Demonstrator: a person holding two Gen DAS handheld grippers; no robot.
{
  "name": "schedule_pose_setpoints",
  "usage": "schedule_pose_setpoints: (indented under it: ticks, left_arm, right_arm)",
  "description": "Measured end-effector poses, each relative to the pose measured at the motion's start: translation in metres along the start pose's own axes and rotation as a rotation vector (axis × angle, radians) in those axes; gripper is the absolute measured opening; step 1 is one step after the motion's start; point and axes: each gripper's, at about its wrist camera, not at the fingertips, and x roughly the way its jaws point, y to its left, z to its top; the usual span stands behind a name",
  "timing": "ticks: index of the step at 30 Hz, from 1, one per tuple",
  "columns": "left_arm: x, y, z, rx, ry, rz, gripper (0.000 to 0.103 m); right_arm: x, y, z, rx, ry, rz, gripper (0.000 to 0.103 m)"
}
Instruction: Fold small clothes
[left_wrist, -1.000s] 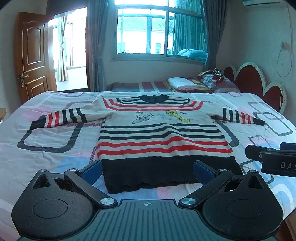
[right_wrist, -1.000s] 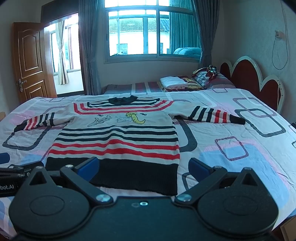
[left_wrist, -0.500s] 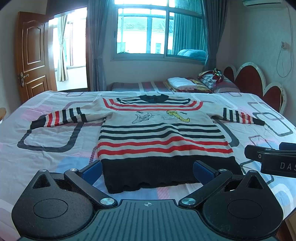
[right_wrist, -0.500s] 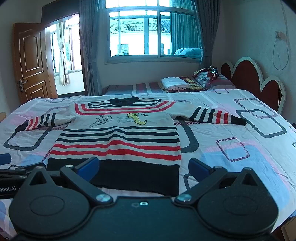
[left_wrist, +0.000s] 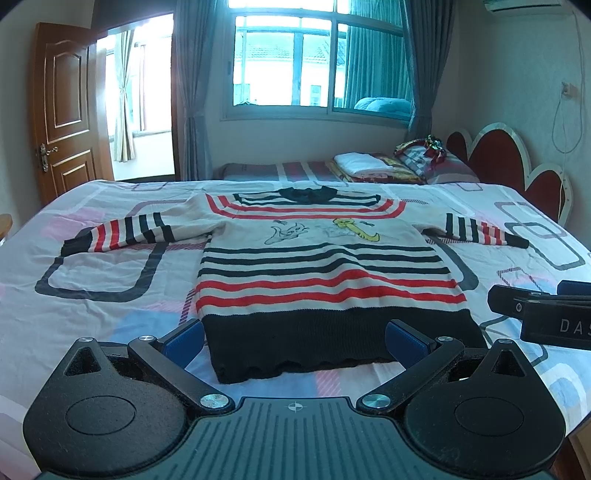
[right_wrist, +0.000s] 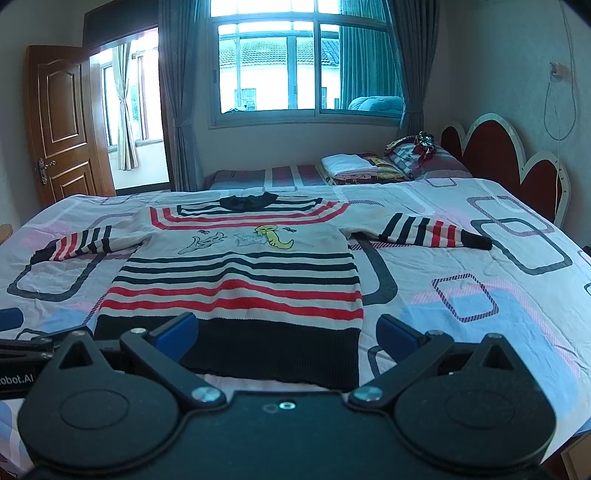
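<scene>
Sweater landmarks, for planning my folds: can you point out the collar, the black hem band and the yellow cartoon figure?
collar (left_wrist: 306, 193), left wrist view, middle of the dark neckline.
black hem band (right_wrist: 273, 347), right wrist view, centre of the band.
yellow cartoon figure (right_wrist: 275, 238), right wrist view, its body.

Cream sweater (left_wrist: 325, 266) with red and black stripes, black hem, pastel bedsheet (left_wrist: 92, 295) with grey rectangles, blue-padded tongs (left_wrist: 295, 341)

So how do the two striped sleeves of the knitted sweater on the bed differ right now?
The striped knitted sweater lies flat. Its left sleeve angles down toward the hem, bent at the shoulder; the right sleeve stretches out nearly straight sideways. Both share black and red stripes, black cuffs, and rest untouched on the patterned bedsheet.
</scene>
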Motion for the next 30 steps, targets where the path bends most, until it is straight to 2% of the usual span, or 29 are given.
schedule_pose_setpoints:
  ticks: [21, 28, 30]
  left_arm:
    - [0.005, 0.003, -0.001, -0.002, 0.012, -0.019, 0.103]
    - [0.009, 0.007, 0.001, -0.031, 0.024, -0.046, 0.103]
    - [0.01, 0.01, 0.002, -0.07, 0.016, -0.088, 0.103]
  right_arm:
    - [0.001, 0.005, 0.0, 0.0, 0.002, -0.006, 0.102]
    - [0.006, 0.003, -0.001, 0.008, 0.009, -0.003, 0.102]
    - [0.008, 0.0, -0.001, 0.017, 0.009, -0.005, 0.102]
